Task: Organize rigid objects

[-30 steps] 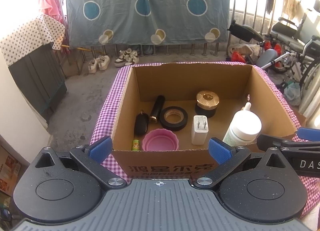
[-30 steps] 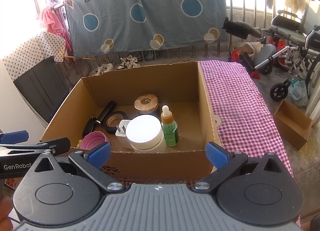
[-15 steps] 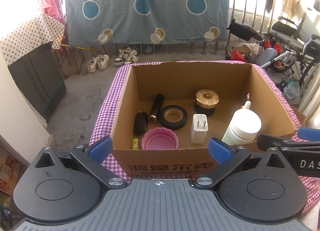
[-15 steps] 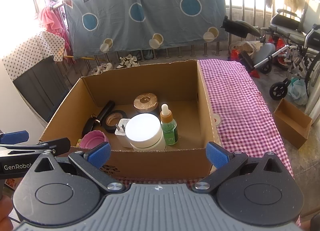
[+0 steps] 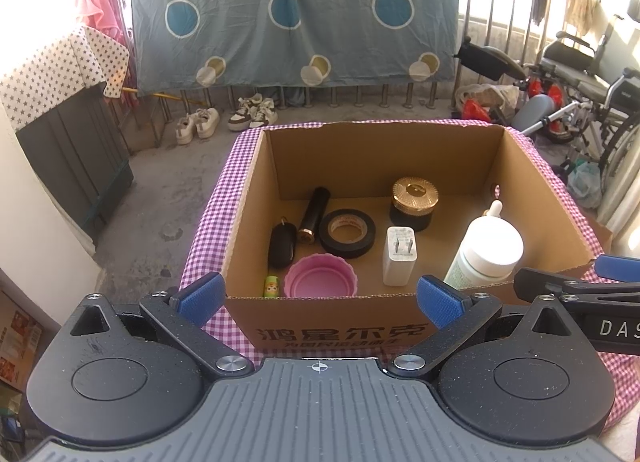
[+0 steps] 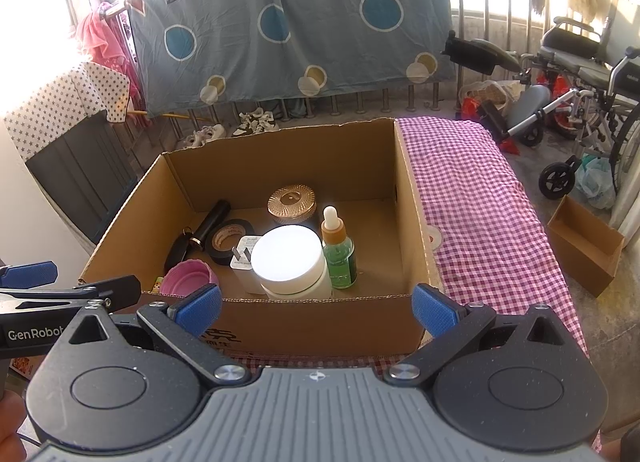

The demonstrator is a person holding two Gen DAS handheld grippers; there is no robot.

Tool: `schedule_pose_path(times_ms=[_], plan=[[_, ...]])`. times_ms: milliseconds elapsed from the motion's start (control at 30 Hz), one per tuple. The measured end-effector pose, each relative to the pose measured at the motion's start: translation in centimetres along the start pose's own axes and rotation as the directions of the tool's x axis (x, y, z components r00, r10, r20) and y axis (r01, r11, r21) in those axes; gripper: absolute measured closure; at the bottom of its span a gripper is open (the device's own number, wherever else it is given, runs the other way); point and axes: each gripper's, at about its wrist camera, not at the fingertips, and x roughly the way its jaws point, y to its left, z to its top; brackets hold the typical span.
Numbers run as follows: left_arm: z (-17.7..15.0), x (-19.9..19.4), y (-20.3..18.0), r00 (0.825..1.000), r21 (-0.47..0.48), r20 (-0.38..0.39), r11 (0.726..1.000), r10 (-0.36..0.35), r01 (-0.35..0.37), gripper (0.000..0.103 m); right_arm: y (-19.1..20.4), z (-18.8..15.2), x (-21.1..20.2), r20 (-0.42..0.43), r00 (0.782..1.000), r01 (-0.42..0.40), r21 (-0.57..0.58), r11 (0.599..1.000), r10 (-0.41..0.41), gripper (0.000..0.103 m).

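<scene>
A cardboard box (image 5: 532,202) (image 6: 404,190) stands on a purple checked cloth. Inside lie a black tape roll (image 5: 347,232), a black tube (image 5: 313,214), a black key fob (image 5: 282,245), a pink cup (image 5: 320,278), a white charger (image 5: 399,255), a gold-lidded jar (image 5: 414,198), a white-capped bottle (image 5: 486,254) (image 6: 290,260) and a green dropper bottle (image 6: 338,252). My left gripper (image 5: 319,300) and right gripper (image 6: 316,308) hover just in front of the box's near wall, both open and holding nothing.
The checked cloth (image 6: 480,214) stretches bare to the right of the box. Beyond are a small cardboard box on the floor (image 6: 586,246), a wheelchair (image 6: 580,74), shoes (image 5: 224,120), a railing with a blue sheet (image 5: 296,14) and a dark cabinet (image 5: 76,150).
Both grippers have drawn back slightly from the box; nothing inside it has moved and both stay open.
</scene>
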Motion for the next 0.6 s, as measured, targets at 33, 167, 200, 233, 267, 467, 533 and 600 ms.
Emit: schedule_pose_path(times_ms=[33, 167, 200, 233, 267, 467, 533, 600], plan=[[0.0, 0.0, 0.0, 1.0, 0.0, 0.0, 1.0, 0.0, 0.0, 0.001, 0.0, 0.01, 0.01, -0.001, 1.0, 0.0, 0.0, 1.0, 0.0, 0.0], [0.0, 0.0, 0.0, 1.0, 0.0, -0.001, 1.0, 0.0, 0.0, 0.001, 0.02, -0.07, 0.01, -0.002, 1.0, 0.0, 0.0, 1.0, 0.0, 0.0], [-0.05, 0.01, -0.03, 1.0, -0.001, -0.001, 1.0, 0.001, -0.001, 0.001, 0.02, -0.07, -0.01, -0.002, 1.0, 0.001, 0.0, 1.0, -0.001, 0.0], [-0.03, 0.01, -0.02, 1.0, -0.001, -0.001, 1.0, 0.001, -0.001, 0.001, 0.01, -0.05, 0.0, -0.002, 1.0, 0.0, 0.001, 1.0, 0.0, 0.0], [-0.04, 0.01, -0.02, 1.0, 0.0, -0.001, 1.0, 0.001, -0.001, 0.001, 0.0, -0.04, -0.01, -0.002, 1.0, 0.0, 0.001, 1.0, 0.0, 0.0], [-0.05, -0.01, -0.03, 1.0, 0.0, 0.0, 1.0, 0.001, -0.001, 0.001, -0.01, -0.2, 0.09, -0.003, 1.0, 0.0, 0.003, 1.0, 0.0, 0.0], [-0.14, 0.03, -0.01, 1.0, -0.001, 0.0, 1.0, 0.001, -0.001, 0.001, -0.02, -0.18, 0.11, -0.004, 1.0, 0.0, 0.003, 1.0, 0.0, 0.0], [-0.14, 0.02, -0.02, 1.0, -0.001, -0.001, 1.0, 0.001, -0.001, 0.001, -0.03, -0.17, 0.11, -0.003, 1.0, 0.0, 0.003, 1.0, 0.0, 0.0]])
